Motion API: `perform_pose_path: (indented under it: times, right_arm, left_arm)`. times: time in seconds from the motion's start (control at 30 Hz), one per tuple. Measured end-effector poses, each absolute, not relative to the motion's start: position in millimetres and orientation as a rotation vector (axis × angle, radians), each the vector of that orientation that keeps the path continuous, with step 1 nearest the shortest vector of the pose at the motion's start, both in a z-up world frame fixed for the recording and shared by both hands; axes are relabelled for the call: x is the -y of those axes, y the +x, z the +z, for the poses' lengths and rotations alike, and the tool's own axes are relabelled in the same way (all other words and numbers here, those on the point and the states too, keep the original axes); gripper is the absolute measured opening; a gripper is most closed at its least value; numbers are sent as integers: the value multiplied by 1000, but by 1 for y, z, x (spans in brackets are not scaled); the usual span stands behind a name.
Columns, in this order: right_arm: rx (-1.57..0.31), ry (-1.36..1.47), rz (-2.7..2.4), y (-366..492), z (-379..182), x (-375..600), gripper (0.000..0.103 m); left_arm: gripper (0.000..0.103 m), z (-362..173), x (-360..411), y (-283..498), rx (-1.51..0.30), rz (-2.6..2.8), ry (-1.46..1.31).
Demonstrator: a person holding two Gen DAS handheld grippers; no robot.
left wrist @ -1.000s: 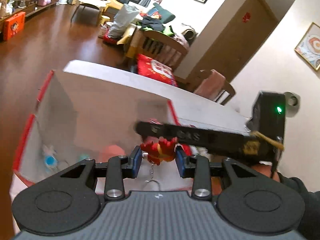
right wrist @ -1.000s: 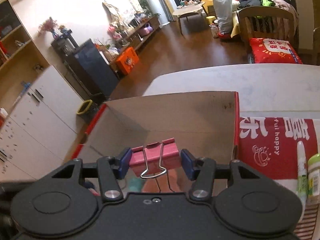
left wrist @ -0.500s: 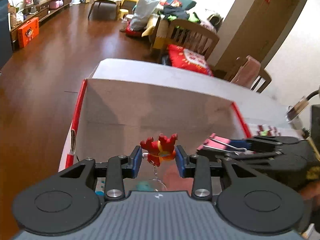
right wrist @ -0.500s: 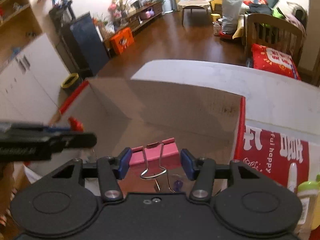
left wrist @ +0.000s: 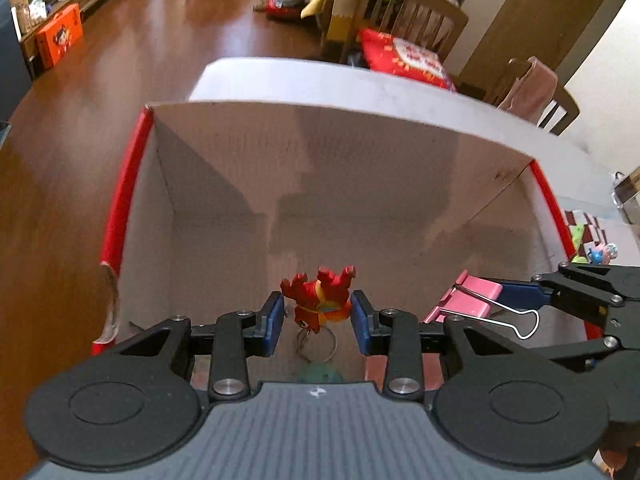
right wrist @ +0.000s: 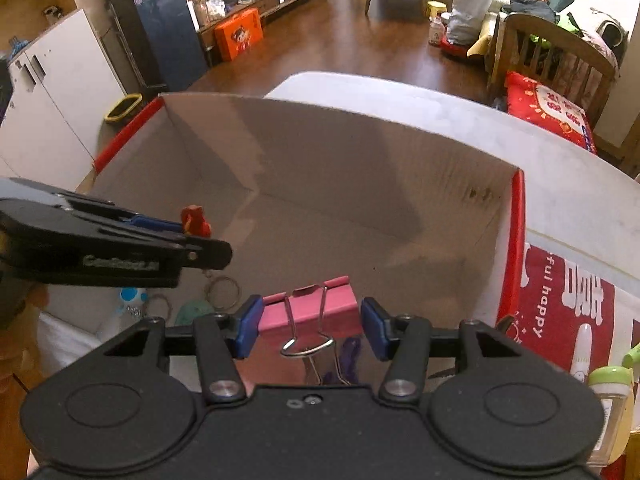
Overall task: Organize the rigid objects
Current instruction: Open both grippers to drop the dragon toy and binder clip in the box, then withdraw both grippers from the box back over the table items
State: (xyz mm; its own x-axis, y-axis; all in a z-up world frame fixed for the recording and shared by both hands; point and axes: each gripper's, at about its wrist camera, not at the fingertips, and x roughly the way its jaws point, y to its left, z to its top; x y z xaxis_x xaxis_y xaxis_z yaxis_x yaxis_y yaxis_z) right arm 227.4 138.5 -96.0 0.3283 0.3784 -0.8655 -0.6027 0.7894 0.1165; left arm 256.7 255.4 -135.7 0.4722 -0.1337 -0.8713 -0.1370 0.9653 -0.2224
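My left gripper (left wrist: 317, 318) clamps a red figure keychain (left wrist: 320, 300); my right gripper (right wrist: 312, 326) clamps a pink binder clip (right wrist: 310, 310). Both hang above the open cardboard box (left wrist: 360, 184).

box floor (left wrist: 400, 240) partly hidden, teal item (right wrist: 192, 314) perhaps unidentifiable

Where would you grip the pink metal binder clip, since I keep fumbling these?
Across the pink binder clip body's two ends, approaching from the wire-handle side, as the right gripper does: the ends are parallel, and the wire handles fit between the fingers.
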Motion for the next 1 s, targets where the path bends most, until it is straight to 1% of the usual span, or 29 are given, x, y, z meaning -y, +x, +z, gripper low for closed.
perform_pose_path:
  times: [0.2, 0.37, 0.47, 0.5, 0.53, 0.6, 0.67, 0.7, 0.87, 1.0]
  right_arm:
    - [-1078, -281, 648, 229, -99, -143, 53]
    - [-1094, -289, 657, 229, -100, -143, 56]
    - [-1084, -273, 664, 229, -95, -142, 58]
    - [-1079, -266, 669, 228, -93, -141, 59]
    - [-1076, -261, 673, 228, -91, -139, 59]
    - [-1071, -255, 681, 226, -88, -136, 59]
    - [-1060, -247, 686, 222, -84, -132, 61]
    - [-1055, -243, 687, 221, -81, -130, 63]
    - [-1029, -212, 684, 213, -69, -116, 64]
    - [-1002, -189, 688, 204, -55, -105, 69]
  left_arm:
    - [36, -148, -260, 266, -1187, 19, -290]
    - [36, -148, -257, 266, -1205, 16, -283]
    - [36, -143, -255, 260, -1185, 16, -275]
    - [38, -140, -254, 258, -1175, 14, -272]
    - [46, -137, -253, 255, -1166, 15, -270]
    - [51, -130, -251, 248, -1138, 16, -267]
    - [51, -123, -250, 245, -1119, 17, -259]
    - [51, -119, -249, 242, -1110, 18, -254]
    - [51, -100, -243, 225, -1062, 31, -233]
    - [51, -85, -237, 212, -1022, 38, -230]
